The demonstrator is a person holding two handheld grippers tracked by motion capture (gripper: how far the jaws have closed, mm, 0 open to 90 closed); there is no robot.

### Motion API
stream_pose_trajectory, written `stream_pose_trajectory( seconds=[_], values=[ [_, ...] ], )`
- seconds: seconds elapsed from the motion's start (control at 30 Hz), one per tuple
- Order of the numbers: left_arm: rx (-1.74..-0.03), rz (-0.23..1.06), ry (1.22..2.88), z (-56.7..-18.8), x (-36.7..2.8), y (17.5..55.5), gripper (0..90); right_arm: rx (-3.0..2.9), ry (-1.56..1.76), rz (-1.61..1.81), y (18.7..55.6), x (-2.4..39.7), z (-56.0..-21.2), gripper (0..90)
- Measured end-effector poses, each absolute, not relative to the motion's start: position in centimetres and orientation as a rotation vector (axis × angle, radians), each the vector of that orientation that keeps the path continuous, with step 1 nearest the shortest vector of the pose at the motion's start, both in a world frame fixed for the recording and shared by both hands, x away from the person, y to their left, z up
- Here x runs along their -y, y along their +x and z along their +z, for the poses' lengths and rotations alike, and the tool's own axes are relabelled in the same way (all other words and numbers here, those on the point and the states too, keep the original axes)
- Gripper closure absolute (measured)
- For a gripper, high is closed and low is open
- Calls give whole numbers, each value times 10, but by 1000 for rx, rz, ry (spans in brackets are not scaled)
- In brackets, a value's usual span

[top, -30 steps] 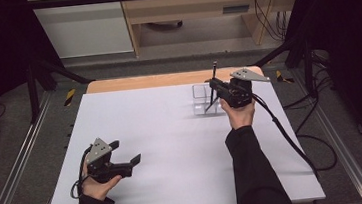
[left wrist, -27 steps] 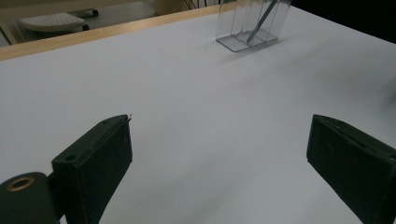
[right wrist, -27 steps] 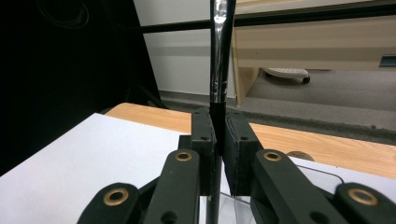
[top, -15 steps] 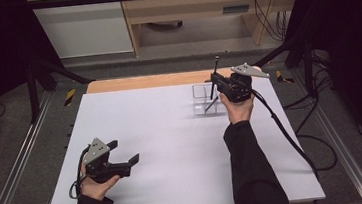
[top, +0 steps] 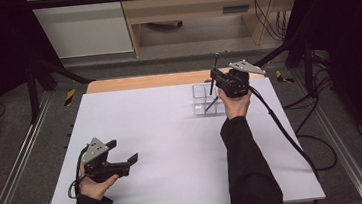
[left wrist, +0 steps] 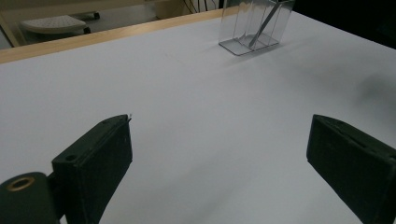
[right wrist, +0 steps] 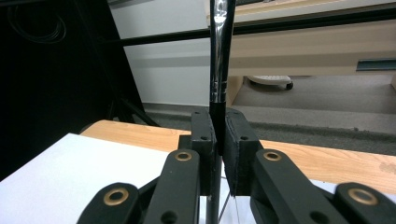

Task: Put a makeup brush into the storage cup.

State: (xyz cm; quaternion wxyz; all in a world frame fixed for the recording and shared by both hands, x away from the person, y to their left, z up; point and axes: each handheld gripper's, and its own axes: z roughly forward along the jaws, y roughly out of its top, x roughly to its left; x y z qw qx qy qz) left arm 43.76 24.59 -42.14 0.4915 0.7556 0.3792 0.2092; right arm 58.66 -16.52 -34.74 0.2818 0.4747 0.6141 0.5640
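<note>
My right gripper (top: 214, 81) is shut on a thin dark metal utensil (top: 214, 67), held nearly upright at the far right of the white table (top: 172, 133). In the right gripper view the utensil's shiny stem (right wrist: 218, 56) rises from between the closed pads (right wrist: 236, 154) of that gripper (right wrist: 217, 137). Just below and to the left stands a clear plastic compartment holder (top: 202, 99), with another slim utensil (top: 211, 104) leaning in it. My left gripper (top: 122, 151) rests open and empty near the front left. Its view shows the gripper (left wrist: 219, 158), the holder (left wrist: 243, 28) and the leaning utensil (left wrist: 264, 24) far ahead.
A wooden strip (top: 137, 82) edges the table's far side. Metal rails (top: 10, 173) run along both sides, and black frame struts stand at the far corners. The right gripper's cable (top: 285, 132) trails over the table's right edge.
My right gripper has shifted a little toward the table's far edge with the utensil in it. The left gripper has stayed in place.
</note>
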Motion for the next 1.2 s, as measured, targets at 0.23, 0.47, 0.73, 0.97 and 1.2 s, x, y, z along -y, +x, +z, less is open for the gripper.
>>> stream_pose_trajectory(
  seconds=[0.23, 0.47, 0.73, 0.97, 1.2],
  values=[
    [-920, 510, 1832, -421, -246, 437, 62, -1628, 1280, 1505, 595, 162, -351, 842],
    [-918, 510, 1835, -421, -246, 437, 62, -1612, 1296, 1479, 603, 160, -357, 842],
    [-913, 512, 1838, -421, -245, 437, 62, -1602, 1305, 1456, 608, 156, -364, 842],
    [-913, 515, 1840, -422, -245, 437, 63, -1602, 1308, 1434, 610, 153, -370, 842],
    [-913, 515, 1840, -422, -245, 437, 63, -1611, 1316, 1425, 610, 151, -378, 842]
  ],
)
